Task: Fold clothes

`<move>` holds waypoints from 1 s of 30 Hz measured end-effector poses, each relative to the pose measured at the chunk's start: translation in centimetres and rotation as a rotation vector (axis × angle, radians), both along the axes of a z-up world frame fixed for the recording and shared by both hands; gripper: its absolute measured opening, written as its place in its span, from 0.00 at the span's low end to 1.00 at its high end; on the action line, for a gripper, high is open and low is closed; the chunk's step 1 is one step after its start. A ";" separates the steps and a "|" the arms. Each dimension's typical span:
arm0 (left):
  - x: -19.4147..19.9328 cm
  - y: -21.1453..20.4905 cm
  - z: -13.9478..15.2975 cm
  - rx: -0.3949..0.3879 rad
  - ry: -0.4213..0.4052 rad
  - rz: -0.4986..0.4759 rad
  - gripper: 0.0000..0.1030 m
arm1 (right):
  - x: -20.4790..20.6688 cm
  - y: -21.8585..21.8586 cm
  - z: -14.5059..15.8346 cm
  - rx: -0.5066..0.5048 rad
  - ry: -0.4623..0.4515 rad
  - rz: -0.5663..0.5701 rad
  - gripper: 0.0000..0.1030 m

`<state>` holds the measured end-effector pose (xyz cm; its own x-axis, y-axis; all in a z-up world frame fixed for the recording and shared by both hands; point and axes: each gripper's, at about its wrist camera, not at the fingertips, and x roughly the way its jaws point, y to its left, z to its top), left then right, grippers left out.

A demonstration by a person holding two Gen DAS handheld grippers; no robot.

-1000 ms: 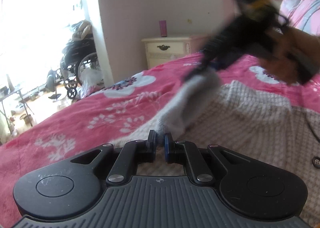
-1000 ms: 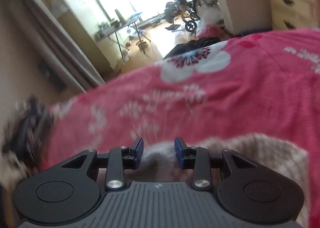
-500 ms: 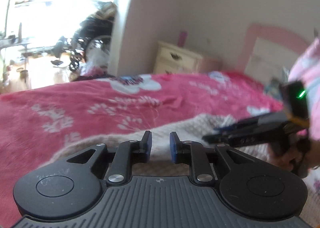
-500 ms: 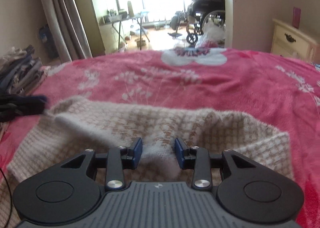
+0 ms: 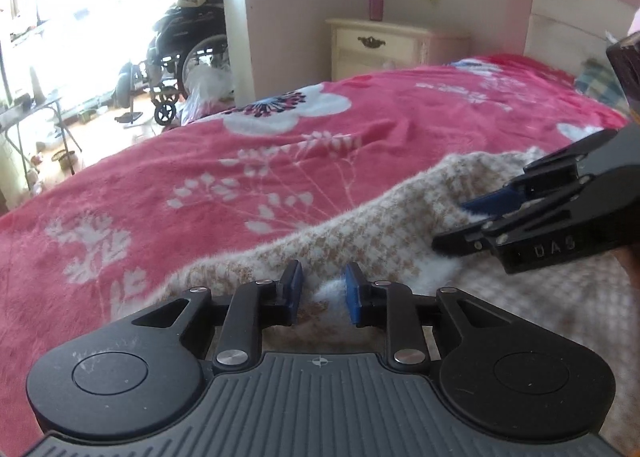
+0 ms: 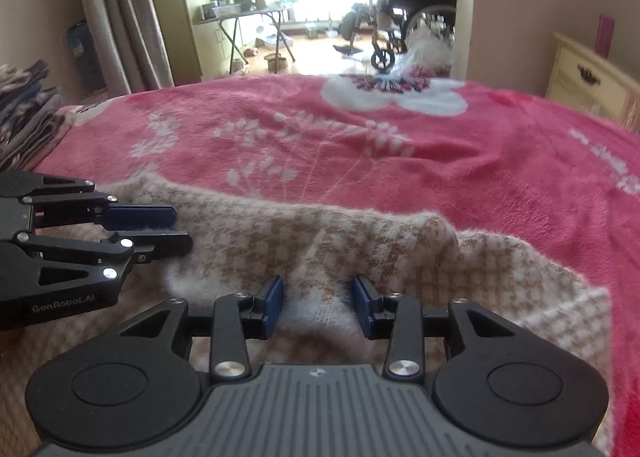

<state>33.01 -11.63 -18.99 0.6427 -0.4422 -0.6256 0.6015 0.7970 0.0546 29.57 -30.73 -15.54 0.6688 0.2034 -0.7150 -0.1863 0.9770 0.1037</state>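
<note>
**Folding a fuzzy sweater on the pink bed**

Standing by the bed point(image 6: 500, 177), so here's the view. A cream and tan houndstooth sweater point(image 6: 320, 241) lies spread on the pink flowered blanket point(image 5: 240, 161), with a strip of it doubled over along its far edge into a soft ridge. Both grippers sit low over that ridge, close side by side. The left gripper point(image 5: 322, 293) has its jaws spread, with a tuft of the fluffy knit poking up between the blue pads but not pinched. The right gripper point(image 6: 318, 301) is the same deal, jaws spread wide over the fold, nothing clamped. Off to the side there's a cream nightstand point(image 5: 384, 45), and a wheelchair point(image 6: 404, 29) sits out past the doorway.
</note>
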 end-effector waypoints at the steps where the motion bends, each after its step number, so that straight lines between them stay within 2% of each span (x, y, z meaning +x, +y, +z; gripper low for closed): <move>1: 0.3 -0.2 -0.1 0.012 -0.009 -0.006 0.24 | 0.5 -0.2 -0.1 0.008 0.007 -0.004 0.41; 8: 0.4 -0.6 -1.1 0.076 -0.107 -0.061 0.24 | 2.3 -0.9 -0.9 0.042 0.014 -0.013 0.41; 12: -2.9 -0.6 -1.8 0.212 -0.246 -0.159 0.24 | 0.8 -0.5 -0.9 0.004 0.002 0.020 0.42; 14: -4.1 0.0 -1.9 0.227 -0.263 -0.185 0.23 | -0.5 -0.5 -1.1 -0.025 -0.004 0.048 0.42; 20: -5.1 0.9 -1.1 0.208 -0.236 -0.179 0.24 | -1.4 -0.7 -0.5 -0.043 0.012 0.055 0.42; 25: -5.9 2.0 -1.1 0.211 -0.196 -0.175 0.29 | -1.6 -1.3 0.2 -0.039 0.022 0.044 0.42; 30: -5.9 3.0 -1.1 0.154 -0.134 -0.114 0.29 | -2.9 -0.5 3.2 0.027 -0.082 0.073 0.42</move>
